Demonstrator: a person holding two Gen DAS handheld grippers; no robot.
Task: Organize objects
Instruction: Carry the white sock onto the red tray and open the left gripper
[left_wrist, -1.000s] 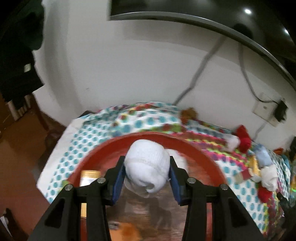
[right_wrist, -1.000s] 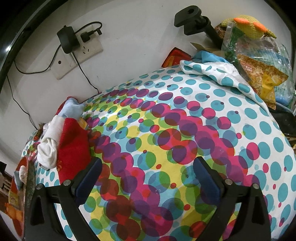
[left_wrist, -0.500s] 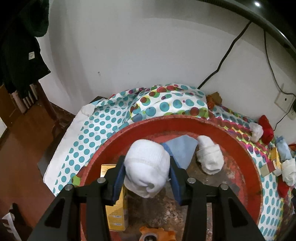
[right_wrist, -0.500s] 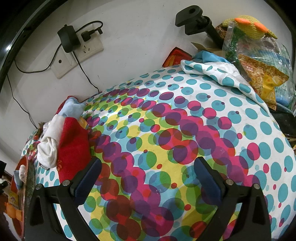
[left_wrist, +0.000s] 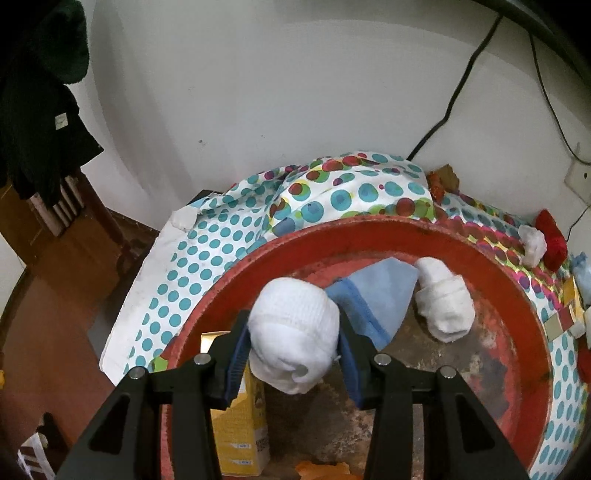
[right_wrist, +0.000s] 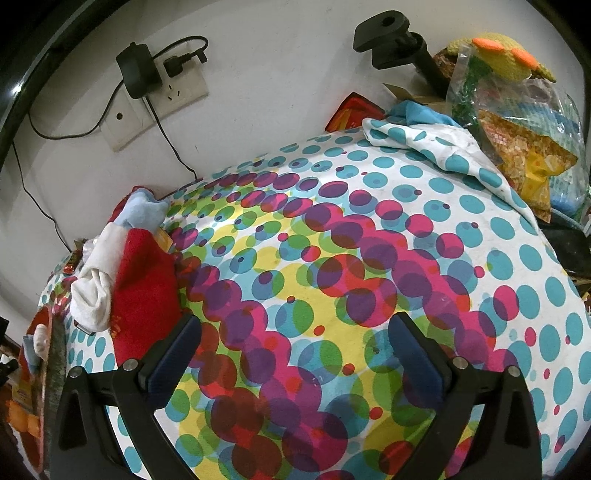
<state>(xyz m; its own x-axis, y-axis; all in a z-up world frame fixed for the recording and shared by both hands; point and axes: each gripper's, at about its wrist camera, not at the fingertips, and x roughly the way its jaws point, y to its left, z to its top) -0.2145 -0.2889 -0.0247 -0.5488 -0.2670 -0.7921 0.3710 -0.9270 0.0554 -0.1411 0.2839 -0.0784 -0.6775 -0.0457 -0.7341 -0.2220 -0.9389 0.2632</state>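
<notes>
The left gripper (left_wrist: 294, 341) is clamped on a rolled white sock (left_wrist: 293, 338), pointing steeply down over the red basin (left_wrist: 406, 230); the right gripper (right_wrist: 295, 354) stands wide apart and empty, angled down above the dotted cloth (right_wrist: 351, 258). Only the left view shows the basin's inside: a blue cloth (left_wrist: 373, 295) at 12 o'clock, another white sock (left_wrist: 445, 304) at 2, a yellow box (left_wrist: 240, 439) at 7. Only the right view shows red (right_wrist: 142, 291) and white (right_wrist: 94, 291) socks at 9 o'clock, a wall socket (right_wrist: 162, 99) at 11.
</notes>
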